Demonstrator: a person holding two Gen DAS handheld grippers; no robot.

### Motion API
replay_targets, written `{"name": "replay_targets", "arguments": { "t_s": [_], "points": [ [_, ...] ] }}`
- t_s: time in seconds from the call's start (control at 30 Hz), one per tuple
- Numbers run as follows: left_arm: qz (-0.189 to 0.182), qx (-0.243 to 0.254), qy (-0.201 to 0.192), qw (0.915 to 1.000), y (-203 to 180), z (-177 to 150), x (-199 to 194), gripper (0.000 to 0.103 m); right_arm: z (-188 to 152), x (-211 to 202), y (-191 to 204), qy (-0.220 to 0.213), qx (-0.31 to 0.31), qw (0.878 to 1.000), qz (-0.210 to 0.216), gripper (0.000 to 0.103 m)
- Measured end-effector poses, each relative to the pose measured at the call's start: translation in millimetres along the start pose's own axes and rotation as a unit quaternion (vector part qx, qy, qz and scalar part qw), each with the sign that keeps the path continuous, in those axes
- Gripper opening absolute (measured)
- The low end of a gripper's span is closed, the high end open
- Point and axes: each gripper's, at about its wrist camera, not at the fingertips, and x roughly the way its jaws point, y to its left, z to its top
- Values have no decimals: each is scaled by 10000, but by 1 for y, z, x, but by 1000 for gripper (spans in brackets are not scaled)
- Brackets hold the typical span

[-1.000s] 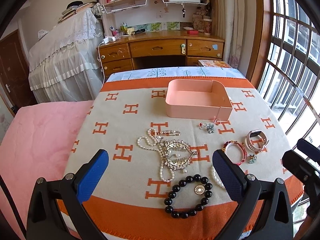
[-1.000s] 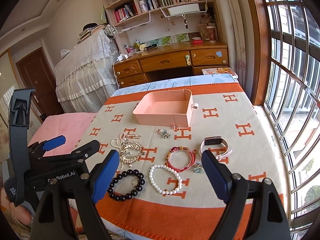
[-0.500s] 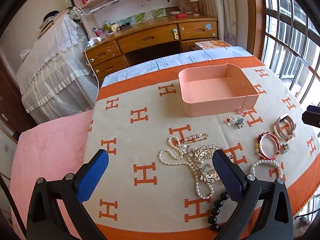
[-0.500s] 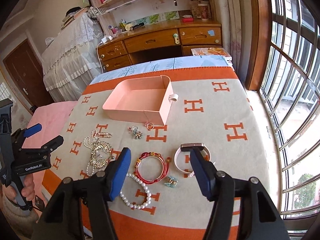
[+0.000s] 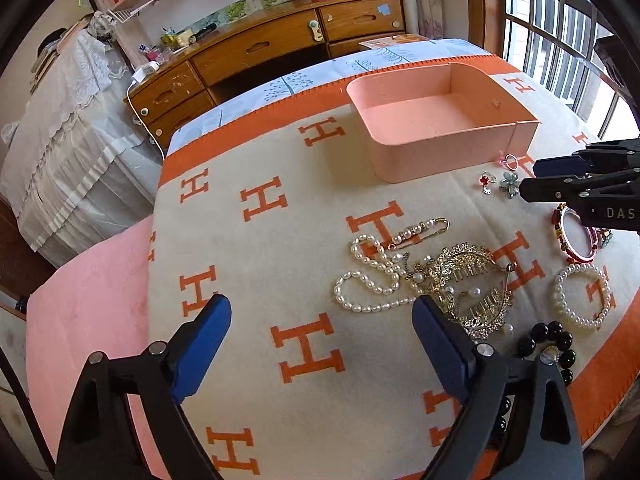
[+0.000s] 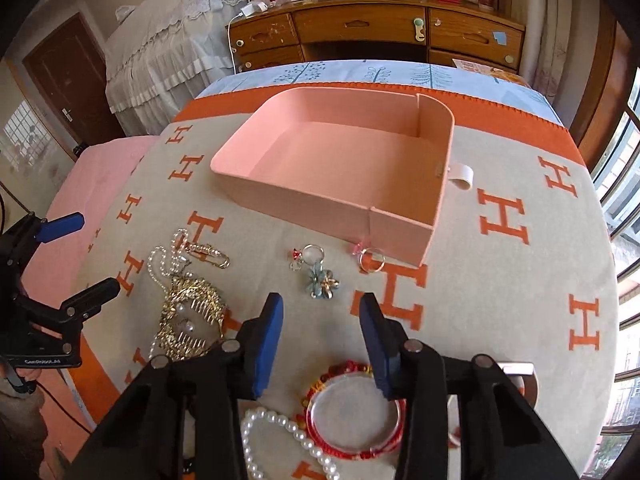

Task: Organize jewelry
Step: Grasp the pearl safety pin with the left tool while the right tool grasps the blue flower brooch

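The right claw (image 6: pixel 320 320), jaws just narrowing with nothing between, hangs just short of a flower brooch (image 6: pixel 323 283). The left claw (image 5: pixel 320 316) gapes wide beside a gold comb (image 5: pixel 468 284).

Left tool (image 5: pixel 320 340) jaws wide, just narrowing, right tool (image 6: pixel 320 320) half-open, just closing, both empty

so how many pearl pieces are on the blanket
3: a long pearl necklace tangled with the gold comb, a pearl bracelet near the orange border, and a pearl-set pin just above the necklace. Others may be hidden.
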Motion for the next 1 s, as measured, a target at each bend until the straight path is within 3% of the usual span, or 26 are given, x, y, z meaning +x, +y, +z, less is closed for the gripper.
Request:
{"name": "replay_targets", "arguments": {
  "t_s": [0.07,0.13,0.2,0.33,0.5,0.77,1.0],
  "points": [
    [-82,-55,75,9999,4,-1,6,88,1,9,3,39,-34,10000,-27,37],
    [-155,-108,151,9997,7,-2,11,85,0,17,5,144,-80,9999,32,18],
    [-230,-146,214,9994,8,-1,16,78,-2,17,9,37,-180,9998,-19,15],
    [-369,51,181,9991,-2,7,21,76,-5,15,10,1,-329,9995,0,14],
    [-427,684,71,9967,-25,29,29,74,-15,2,8,-74,-258,9994,195,14],
    [-693,1697,273,9827,-52,51,51,56,-32,-16,1,-172,-33,9992,372,14],
    [-1008,2039,568,9721,-57,60,64,47,-34,-18,-9,-189,127,9989,413,14]
  ]
}}
